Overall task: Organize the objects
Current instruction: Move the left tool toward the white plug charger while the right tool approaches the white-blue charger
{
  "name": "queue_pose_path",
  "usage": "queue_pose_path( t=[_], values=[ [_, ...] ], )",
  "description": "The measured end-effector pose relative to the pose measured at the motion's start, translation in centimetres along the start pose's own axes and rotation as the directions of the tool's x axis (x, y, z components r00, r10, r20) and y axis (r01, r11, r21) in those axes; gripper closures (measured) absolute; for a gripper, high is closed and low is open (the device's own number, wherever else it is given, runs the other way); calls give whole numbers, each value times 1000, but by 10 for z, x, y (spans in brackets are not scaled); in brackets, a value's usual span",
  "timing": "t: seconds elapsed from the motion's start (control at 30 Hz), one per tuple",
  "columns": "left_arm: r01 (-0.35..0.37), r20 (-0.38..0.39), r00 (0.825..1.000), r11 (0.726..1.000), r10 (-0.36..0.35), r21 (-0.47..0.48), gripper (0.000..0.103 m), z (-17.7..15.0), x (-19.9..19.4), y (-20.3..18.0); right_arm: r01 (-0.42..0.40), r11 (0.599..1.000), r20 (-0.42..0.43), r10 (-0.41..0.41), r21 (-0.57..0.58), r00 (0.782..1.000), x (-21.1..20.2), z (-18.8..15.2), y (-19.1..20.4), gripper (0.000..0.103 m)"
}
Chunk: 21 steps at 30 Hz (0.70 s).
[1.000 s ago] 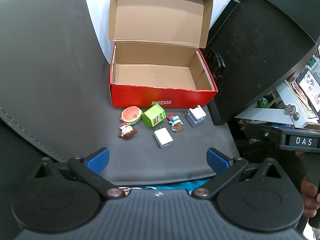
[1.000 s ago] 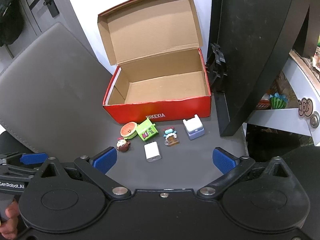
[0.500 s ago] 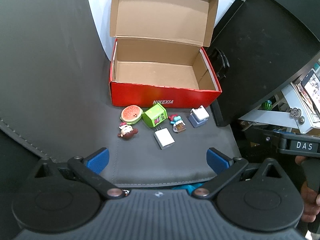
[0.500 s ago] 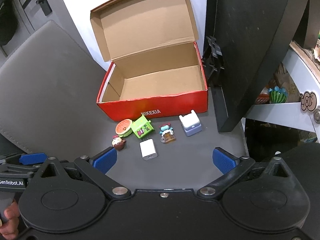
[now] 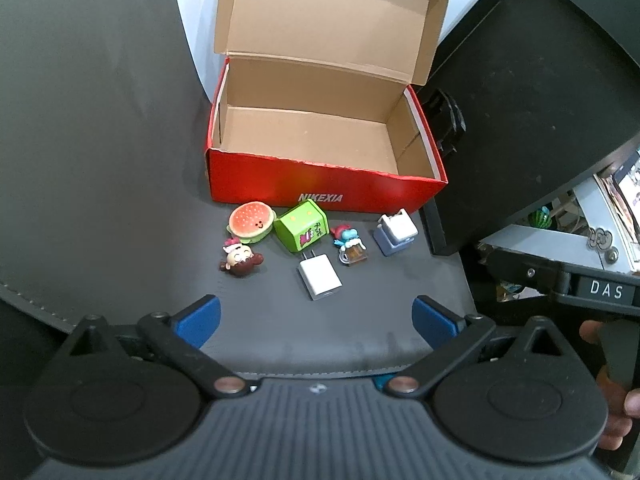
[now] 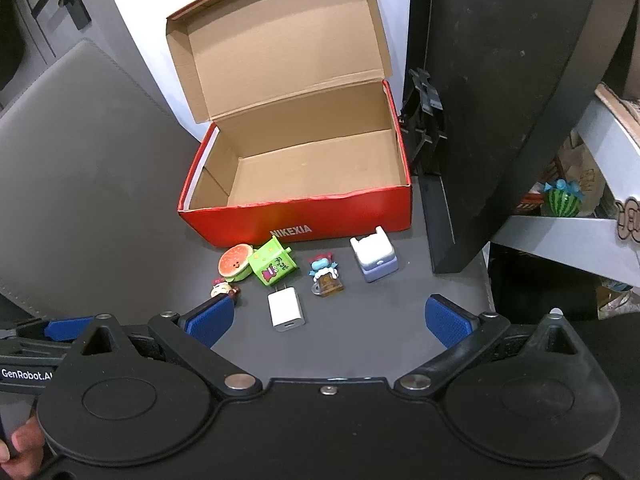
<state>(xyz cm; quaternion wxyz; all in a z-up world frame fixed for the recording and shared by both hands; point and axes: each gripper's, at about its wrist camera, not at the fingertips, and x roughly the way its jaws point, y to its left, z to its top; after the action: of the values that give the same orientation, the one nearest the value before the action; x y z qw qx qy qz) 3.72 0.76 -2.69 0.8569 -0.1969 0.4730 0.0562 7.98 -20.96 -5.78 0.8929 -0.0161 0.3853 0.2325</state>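
Note:
An open red shoebox [image 5: 320, 184] [image 6: 304, 220] stands empty on a dark grey mat, lid up. In front of it lie a burger toy [image 5: 251, 222] [image 6: 234, 261], a green cube charger [image 5: 303, 229] [image 6: 273, 267], a small doll figure [image 5: 239, 261] [image 6: 222, 290], a white charger [image 5: 319, 276] [image 6: 285, 309], a blue-and-brown mug figure [image 5: 349, 243] [image 6: 325, 275] and a lilac-white charger [image 5: 395, 232] [image 6: 374, 260]. My left gripper [image 5: 316, 322] and right gripper [image 6: 326, 320] are both open and empty, hovering short of the objects.
A large black panel [image 5: 520, 112] [image 6: 500, 92] leans at the right of the box, with a black clip-like object [image 6: 422, 120] behind. A white shelf with a watermelon ornament [image 6: 562, 200] is far right. The mat's stitched edge [image 5: 36, 302] runs at left.
Both grippers have moved slightly closer to the box and objects, which look larger. The objects have not moved. Both grippers stay open.

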Motion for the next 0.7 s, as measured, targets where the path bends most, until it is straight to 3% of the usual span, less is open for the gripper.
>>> queue_pose_path(
  t=[0.13,0.7],
  values=[
    [-32,19,999,999,32,-11,3,4,4,0,-11,1000,-9,11,-9,1000,6,5,-2,1],
    [27,39,999,997,-24,-76,3,10,29,-5,-40,993,-27,38,-107,999,31,37,-6,1]
  ],
)
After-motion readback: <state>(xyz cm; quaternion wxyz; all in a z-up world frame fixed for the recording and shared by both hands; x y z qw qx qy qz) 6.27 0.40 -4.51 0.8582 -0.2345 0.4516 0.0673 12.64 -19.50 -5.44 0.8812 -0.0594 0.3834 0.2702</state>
